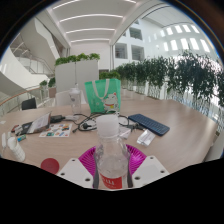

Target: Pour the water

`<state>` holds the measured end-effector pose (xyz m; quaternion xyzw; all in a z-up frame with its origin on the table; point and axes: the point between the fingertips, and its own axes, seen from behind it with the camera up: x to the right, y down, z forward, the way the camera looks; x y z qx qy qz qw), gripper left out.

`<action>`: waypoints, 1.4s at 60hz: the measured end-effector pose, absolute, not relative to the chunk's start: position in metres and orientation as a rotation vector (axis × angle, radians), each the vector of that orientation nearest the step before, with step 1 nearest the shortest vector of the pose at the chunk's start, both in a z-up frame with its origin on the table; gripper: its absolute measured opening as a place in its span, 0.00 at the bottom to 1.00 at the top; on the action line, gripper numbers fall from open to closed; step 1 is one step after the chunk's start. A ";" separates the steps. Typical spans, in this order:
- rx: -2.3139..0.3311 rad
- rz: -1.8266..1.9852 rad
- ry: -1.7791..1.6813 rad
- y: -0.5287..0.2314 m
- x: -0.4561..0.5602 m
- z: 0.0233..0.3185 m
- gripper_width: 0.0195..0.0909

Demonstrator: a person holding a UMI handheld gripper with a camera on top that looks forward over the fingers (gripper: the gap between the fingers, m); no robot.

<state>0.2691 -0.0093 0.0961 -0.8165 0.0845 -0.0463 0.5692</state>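
A clear plastic water bottle (111,155) with a white cap and a red label stands upright between my gripper's (112,166) magenta pads (88,162). Both pads press against the bottle's sides, so the gripper is shut on it. The bottle's cap reaches up in front of the wooden table (175,120). A red cup or lid (50,163) sits on the table just left of the fingers.
A green bag (102,96) stands on the table beyond the bottle. A dark tablet (151,124) lies to the right, papers and small items (45,125) to the left. Planters with hedges (150,75) line the hall behind.
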 end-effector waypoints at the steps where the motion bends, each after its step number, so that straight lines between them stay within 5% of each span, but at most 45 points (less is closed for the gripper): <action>1: -1.909 -0.139 0.182 -0.009 0.268 0.106 0.27; 11: -1.824 -0.403 -0.114 0.003 0.196 0.218 0.26; 19: -1.724 -0.652 -0.518 0.027 0.077 0.262 0.26; 40: -1.115 -1.394 -1.756 0.068 -0.091 0.162 0.27; 51: -0.967 -1.511 -1.942 0.074 -0.107 0.153 0.27; 64: -1.143 -1.397 -1.722 0.083 -0.104 0.182 0.27; 73: -1.584 -0.904 -0.974 0.089 -0.069 0.236 0.27; 84: -1.755 -0.016 -0.038 0.062 -0.024 0.186 0.34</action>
